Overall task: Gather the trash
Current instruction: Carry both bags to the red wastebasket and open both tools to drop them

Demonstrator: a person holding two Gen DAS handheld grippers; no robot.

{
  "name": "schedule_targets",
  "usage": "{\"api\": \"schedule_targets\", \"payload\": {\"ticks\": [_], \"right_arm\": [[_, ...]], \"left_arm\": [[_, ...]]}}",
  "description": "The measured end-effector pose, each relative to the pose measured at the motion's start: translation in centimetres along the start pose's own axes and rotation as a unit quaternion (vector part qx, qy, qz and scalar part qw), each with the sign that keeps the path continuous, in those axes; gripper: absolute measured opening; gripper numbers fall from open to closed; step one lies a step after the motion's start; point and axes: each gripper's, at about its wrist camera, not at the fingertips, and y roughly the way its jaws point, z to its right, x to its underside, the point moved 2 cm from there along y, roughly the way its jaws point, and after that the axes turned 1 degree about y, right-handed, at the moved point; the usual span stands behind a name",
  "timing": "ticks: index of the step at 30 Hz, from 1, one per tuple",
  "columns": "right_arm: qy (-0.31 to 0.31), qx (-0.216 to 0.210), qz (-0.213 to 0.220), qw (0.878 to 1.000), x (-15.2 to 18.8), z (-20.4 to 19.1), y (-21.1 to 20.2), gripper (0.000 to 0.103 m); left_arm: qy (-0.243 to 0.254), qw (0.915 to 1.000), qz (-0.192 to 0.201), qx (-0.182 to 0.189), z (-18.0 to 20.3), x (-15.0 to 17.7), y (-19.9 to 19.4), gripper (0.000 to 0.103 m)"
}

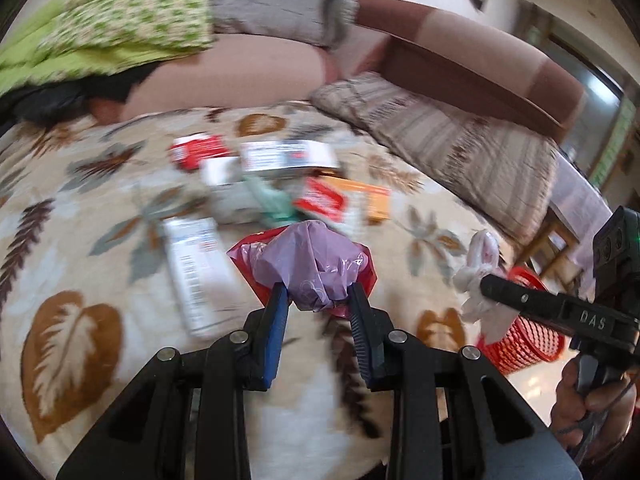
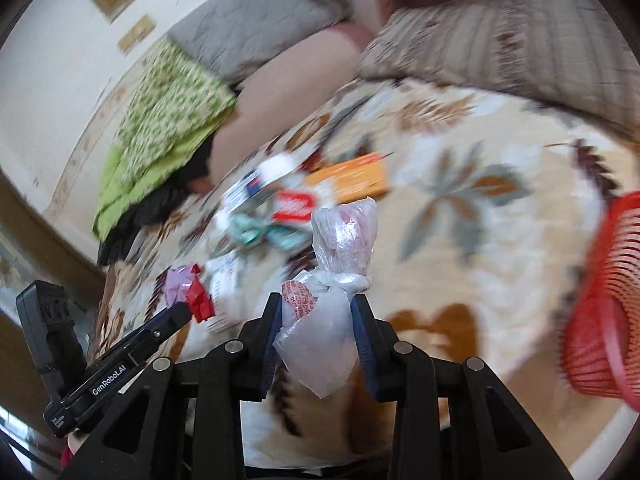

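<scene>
Left tool: your left tool (image 1: 318, 294) pinches a crumpled purple bag (image 1: 310, 260), with a red wrapper (image 1: 250, 254) bunched around it, between its blue pads.
Right tool: your right tool (image 2: 316, 308) pinches a knotted clear plastic bag (image 2: 340, 240); the bag's tail hangs down between the fingers.
Your hand: a hand (image 1: 588, 404) grips the right tool's handle at the near right of the left view.
Basket: a red mesh basket (image 2: 600, 312) sits to the right of your right tool, at the near right edge of the bed.
Remaining trash: white cartons (image 1: 196, 268), a red-and-white packet (image 1: 324, 198), an orange box (image 2: 352, 180) and a teal wrapper (image 1: 272, 200) lie scattered further out, beyond both tools.
Bed: all this rests on a cream leaf-print blanket (image 1: 72, 332); a striped pillow (image 1: 460, 148) lies far right, a green floral cloth (image 1: 120, 24) far left.
Sharpness: both views are blurred, so the labels cannot be read.
</scene>
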Motion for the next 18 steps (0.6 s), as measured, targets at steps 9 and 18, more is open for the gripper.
{"api": "schedule_targets", "payload": {"ticks": [9,18], "right_arm": [[0.091,0.078,0.104,0.987,-1.7,11.7,-11.6,0.037],[0.179,0.111,0.153,0.966,-1.7,21.2,-18.1,0.038]], "left_arm": [[0.104,0.9876,-0.038,0.111,14.7,-1.1,3.3,0.029],[0.161,0.9594,-0.111,0.204,28.2,0.1,8.8,0.03]]}}
